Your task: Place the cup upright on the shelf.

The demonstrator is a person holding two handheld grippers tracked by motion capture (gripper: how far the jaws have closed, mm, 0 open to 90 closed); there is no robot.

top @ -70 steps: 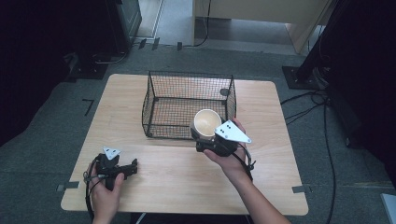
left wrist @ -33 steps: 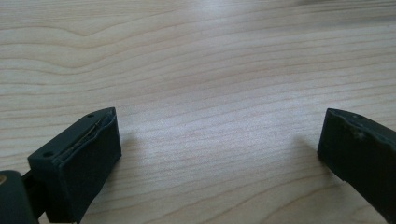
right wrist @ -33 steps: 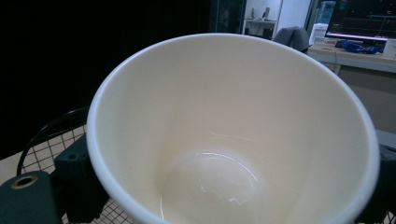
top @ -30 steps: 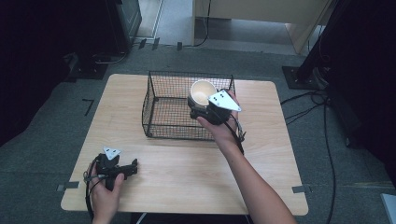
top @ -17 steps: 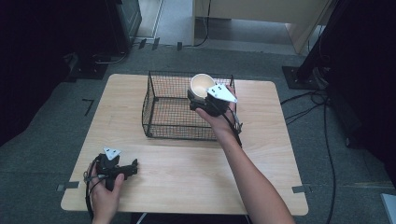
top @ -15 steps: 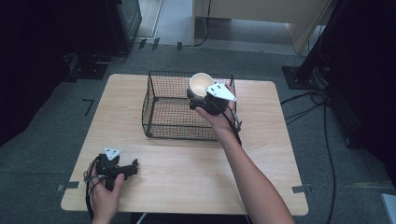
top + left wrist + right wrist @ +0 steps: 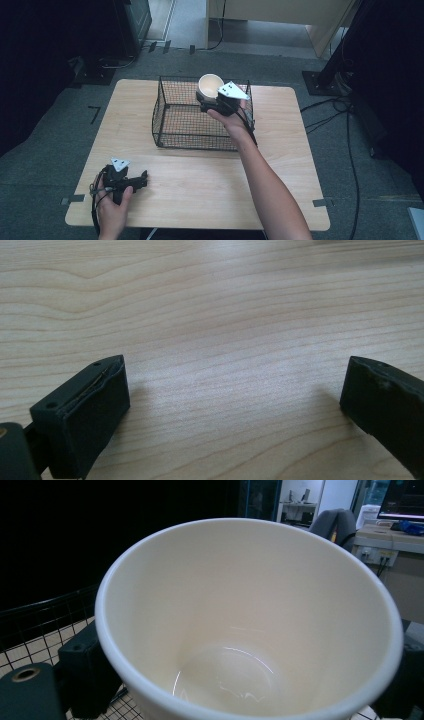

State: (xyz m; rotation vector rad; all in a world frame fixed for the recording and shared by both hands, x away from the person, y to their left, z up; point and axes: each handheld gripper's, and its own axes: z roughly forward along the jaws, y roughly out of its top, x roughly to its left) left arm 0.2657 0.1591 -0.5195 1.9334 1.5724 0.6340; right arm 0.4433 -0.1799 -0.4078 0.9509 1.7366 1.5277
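The cup in your right gripper is cream-white, open end up and tipped a little, held over the far part of the wire basket. In the right gripper view the cup looks empty, with a glossy bottom, and a black jaw presses against its wall on each side, so that gripper is clamped on the cup. Black mesh of the basket shows below and to the left of it. The basket stands on the far half of the wooden table, and your right forearm reaches over its near rim.

Your left gripper sits low on the near left corner of the table, well apart from the basket. In the left gripper view its jaws stand wide apart with nothing between them, just bare wood grain of the table.
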